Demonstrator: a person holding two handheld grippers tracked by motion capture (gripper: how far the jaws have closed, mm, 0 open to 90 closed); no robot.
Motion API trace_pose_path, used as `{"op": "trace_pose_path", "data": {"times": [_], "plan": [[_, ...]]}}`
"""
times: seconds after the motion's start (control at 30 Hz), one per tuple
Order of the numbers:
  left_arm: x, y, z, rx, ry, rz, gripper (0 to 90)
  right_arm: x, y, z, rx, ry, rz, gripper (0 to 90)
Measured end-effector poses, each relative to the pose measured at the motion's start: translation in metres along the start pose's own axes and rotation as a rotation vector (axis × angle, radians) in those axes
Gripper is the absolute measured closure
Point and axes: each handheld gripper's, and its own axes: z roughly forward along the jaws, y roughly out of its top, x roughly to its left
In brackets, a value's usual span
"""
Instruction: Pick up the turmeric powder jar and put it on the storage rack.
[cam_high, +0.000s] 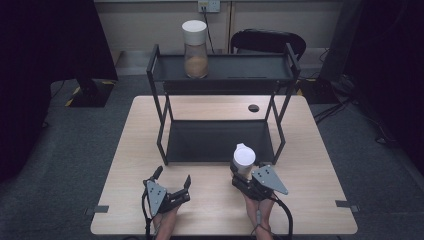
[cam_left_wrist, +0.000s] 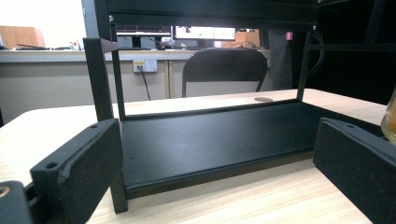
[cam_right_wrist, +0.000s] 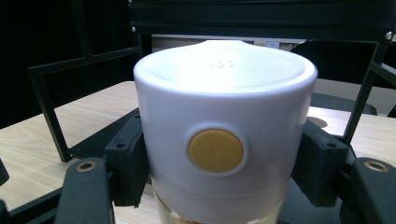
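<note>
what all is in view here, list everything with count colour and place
jar with white lid: 1, clear with white lid, held over the table's near edge, in front of the rack
second jar: 1, clear with white lid, brownish contents, rack's top shelf, left
rack: 1, black, two shelves, mid-table
table: 1, light wood
chair: 1, black, behind the table
wall socket: 1, white, back wall
left tool: 1, black, open, near edge left
right tool: 1, black, shut on the jar
</note>
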Motion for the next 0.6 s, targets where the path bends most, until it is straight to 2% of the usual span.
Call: {"op": "trace_pose_path", "data": {"times": [0.6], "plan": [[0.0,0.0,0.0,0.0,0.0,0.0,1.2,-0.001,0.012,-0.004,-0.031,0.004,0.002,29.9]]}}
